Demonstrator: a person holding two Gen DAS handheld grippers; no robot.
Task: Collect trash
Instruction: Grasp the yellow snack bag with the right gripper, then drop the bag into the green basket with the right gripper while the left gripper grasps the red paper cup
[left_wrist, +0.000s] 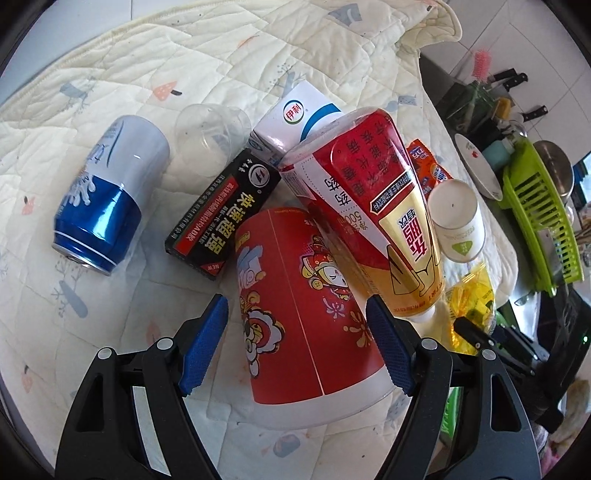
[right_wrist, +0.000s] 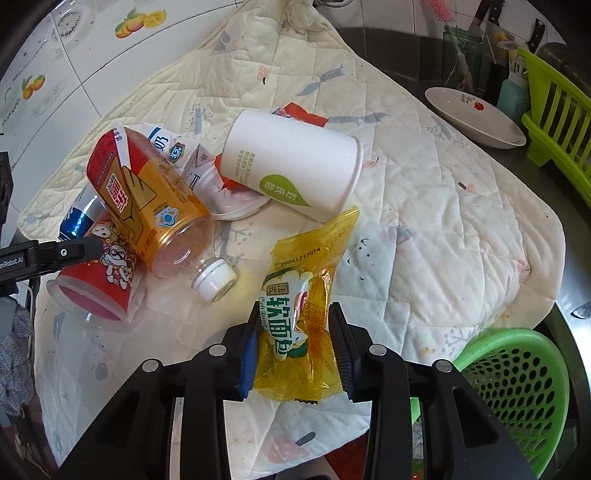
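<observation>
A red printed paper cup (left_wrist: 303, 314) lies on its side between the jaws of my left gripper (left_wrist: 295, 300), which stands open; the left pad (left_wrist: 207, 343) is clear of the cup's wall. A red and gold drink bottle (left_wrist: 373, 206) leans over the cup. My right gripper (right_wrist: 294, 310) is shut on a yellow bread wrapper (right_wrist: 299, 295), pinching it between the blue pads. Around these lie a dented blue can (left_wrist: 107, 195), a black box (left_wrist: 225, 218), a clear plastic cup (left_wrist: 210, 129), a milk carton (left_wrist: 295, 118) and a white paper cup (right_wrist: 295, 162).
Everything lies on a quilted cream cloth (right_wrist: 443, 221) over a dark counter. A green perforated basket (right_wrist: 517, 387) stands at the near right. A lime dish rack (right_wrist: 554, 122), a white plate (right_wrist: 472, 118) and knives are at the back right. An orange wrapper (left_wrist: 428, 162) pokes out behind the bottle.
</observation>
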